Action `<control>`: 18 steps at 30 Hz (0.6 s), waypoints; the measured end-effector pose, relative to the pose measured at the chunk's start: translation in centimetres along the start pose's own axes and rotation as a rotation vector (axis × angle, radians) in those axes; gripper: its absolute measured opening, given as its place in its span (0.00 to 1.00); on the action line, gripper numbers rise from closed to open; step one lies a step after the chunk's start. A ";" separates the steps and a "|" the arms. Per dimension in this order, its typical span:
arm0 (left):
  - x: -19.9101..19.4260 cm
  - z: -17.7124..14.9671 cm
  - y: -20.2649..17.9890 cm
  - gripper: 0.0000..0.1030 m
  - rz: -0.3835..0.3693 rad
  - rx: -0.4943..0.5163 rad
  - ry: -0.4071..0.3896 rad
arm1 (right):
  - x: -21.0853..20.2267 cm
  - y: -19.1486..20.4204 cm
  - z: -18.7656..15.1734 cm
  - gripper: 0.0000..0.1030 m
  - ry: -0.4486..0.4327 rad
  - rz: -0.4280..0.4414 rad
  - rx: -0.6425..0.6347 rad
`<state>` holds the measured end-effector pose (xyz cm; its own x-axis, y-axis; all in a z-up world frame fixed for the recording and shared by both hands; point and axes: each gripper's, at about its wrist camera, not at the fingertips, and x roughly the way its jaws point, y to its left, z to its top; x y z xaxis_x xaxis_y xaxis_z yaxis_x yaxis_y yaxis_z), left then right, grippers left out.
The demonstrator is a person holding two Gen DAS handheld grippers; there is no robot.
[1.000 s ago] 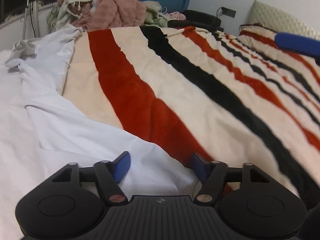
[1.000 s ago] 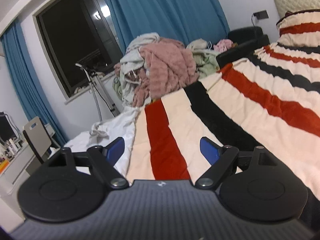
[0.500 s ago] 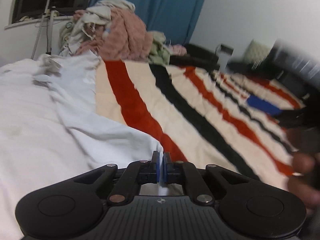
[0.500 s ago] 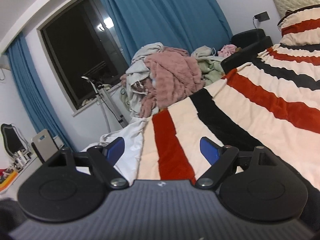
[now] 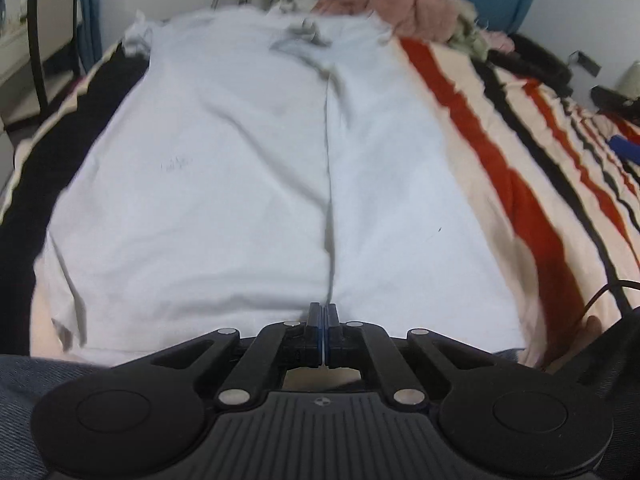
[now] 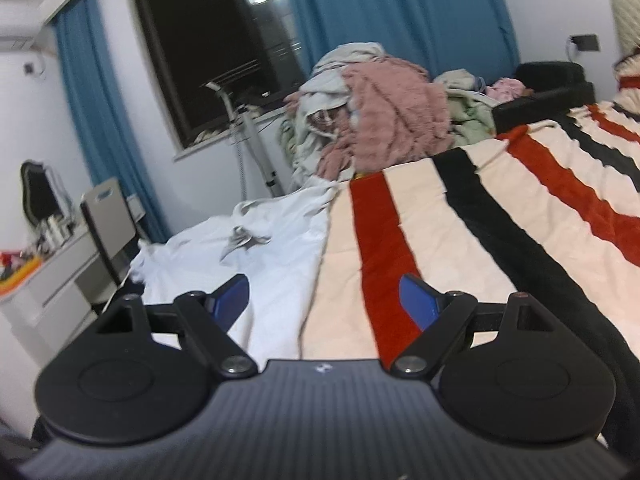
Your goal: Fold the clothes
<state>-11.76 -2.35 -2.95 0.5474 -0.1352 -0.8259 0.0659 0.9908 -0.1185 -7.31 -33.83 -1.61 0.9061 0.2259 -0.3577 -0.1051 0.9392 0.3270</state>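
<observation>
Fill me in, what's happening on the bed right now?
A person is folding laundry with a handheld gripper in each hand. The left gripper is shut on the near hem of a white shirt, which lies spread across a striped blanket with one side already folded in, its edge running down the middle. The right gripper is open and empty, hovering over the blanket beside the shirt. A pile of unfolded clothes waits at the far end of the bed.

Count: one white garment (image 5: 224, 184), one striped blanket (image 6: 500, 240), one clothes heap (image 6: 380, 120) at 12 o'clock, two grippers.
</observation>
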 end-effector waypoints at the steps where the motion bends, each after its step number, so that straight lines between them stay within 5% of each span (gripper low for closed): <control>1: -0.2 0.2 0.0 0.07 0.000 0.005 -0.014 | 0.0 0.4 -0.2 0.81 0.006 0.003 -0.010; 3: -1.1 0.6 -0.2 0.36 -0.007 0.022 -0.055 | 0.0 1.1 -0.6 0.81 0.017 0.011 -0.022; 9: -3.0 2.4 -2.1 0.76 -0.016 0.062 -0.195 | -0.3 3.0 -1.1 0.81 -0.010 0.047 -0.055; 13: -4.1 4.5 -3.8 0.86 0.016 0.112 -0.343 | -0.6 3.7 -1.4 0.81 -0.040 0.060 -0.064; 15: -4.7 5.7 -4.6 0.99 0.021 0.150 -0.400 | -0.6 3.9 -1.5 0.81 -0.055 0.063 -0.063; 18: -5.4 6.7 -5.3 1.00 0.011 0.188 -0.472 | -0.5 4.2 -1.7 0.81 -0.072 0.054 -0.066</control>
<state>-9.50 -6.79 5.77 0.8636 -0.1482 -0.4820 0.1832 0.9827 0.0260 -8.94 -29.55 -1.54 0.9254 0.2592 -0.2764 -0.1789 0.9419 0.2843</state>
